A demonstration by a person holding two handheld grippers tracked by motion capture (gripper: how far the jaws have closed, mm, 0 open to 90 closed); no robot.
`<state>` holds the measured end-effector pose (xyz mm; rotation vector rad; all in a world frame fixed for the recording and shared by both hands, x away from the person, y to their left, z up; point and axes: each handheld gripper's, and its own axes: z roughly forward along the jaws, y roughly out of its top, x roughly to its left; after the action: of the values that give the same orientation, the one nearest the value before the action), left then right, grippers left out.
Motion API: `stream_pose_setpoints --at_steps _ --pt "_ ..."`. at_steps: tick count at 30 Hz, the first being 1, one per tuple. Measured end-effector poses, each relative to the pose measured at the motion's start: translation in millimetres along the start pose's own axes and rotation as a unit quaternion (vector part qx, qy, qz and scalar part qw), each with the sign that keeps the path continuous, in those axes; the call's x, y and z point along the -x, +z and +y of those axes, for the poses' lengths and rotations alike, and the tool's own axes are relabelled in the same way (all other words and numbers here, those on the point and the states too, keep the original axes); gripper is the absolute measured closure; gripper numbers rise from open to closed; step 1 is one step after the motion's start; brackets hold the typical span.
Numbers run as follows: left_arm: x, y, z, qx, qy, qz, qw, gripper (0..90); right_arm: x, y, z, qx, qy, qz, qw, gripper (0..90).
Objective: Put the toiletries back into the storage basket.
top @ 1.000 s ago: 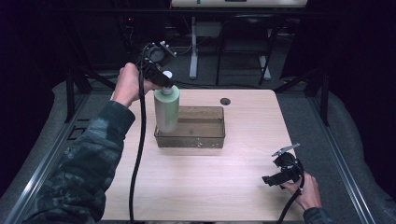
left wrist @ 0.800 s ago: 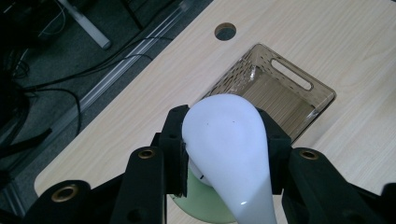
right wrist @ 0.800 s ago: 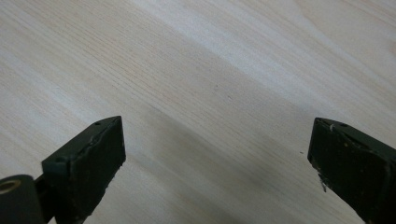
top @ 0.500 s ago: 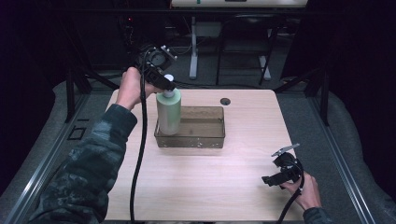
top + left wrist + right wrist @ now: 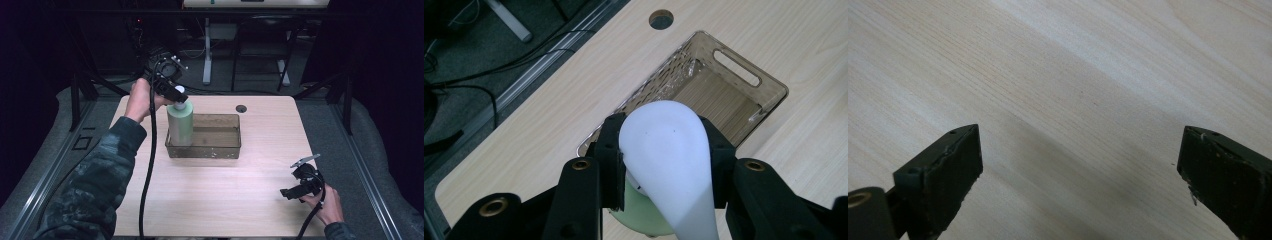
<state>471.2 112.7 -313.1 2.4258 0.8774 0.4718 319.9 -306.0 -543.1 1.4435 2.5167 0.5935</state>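
Pump bottle (image 5: 180,122), pale green with a white pump head (image 5: 669,150), stands upright at the left end of a clear brownish plastic bin (image 5: 220,150), its lower part inside the bin's walls; whether its base rests on the bin floor we cannot tell. We hold the left gripper (image 5: 176,94) above it, jaws clamped on the pump head from both sides, as the left gripper view shows: the white head sits between the two black jaws and the green body (image 5: 644,220) peeks out beneath it. From the same view we look down into the bin, whose far end wall has a slotted handle opening (image 5: 736,67), and past it to a round cable hole (image 5: 661,19) in the tabletop (image 5: 225,200). A black cable (image 5: 149,165) trails from the left gripper toward the near edge, beside our camouflage-patterned sleeve (image 5: 95,185). The right gripper (image 5: 300,190) lies low at the near right corner of the tabletop, well apart from the bin. In the right gripper view its jaws stand wide, with bare light wood grain (image 5: 1073,100) between them and nothing held.
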Motion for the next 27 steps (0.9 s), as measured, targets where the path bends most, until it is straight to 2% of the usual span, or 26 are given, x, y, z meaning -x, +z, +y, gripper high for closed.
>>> stream_pose_setpoints --at_steps 8,14,15,27 --pt "-1.0 2.9 -9.0 0.002 -0.009 -0.009 0.9999 62.8 0.2 -0.3 0.1 0.000 -0.006 -0.004 1.0000 4.0" --pt "-0.2 5.5 -13.9 -0.008 -0.008 -0.010 0.9999 62.8 -1.9 -0.1 0.7 -0.002 -0.005 0.001 1.0000 4.0" --pt "0.0 5.4 -14.6 -0.008 -0.007 -0.010 0.9999 62.8 -1.8 -0.2 0.7 -0.003 -0.011 -0.004 0.9999 4.0" --pt "1.1 7.1 -19.5 -0.012 -0.009 -0.012 0.9998 62.8 -3.1 -0.3 1.0 0.000 -0.007 -0.001 1.0000 4.1"
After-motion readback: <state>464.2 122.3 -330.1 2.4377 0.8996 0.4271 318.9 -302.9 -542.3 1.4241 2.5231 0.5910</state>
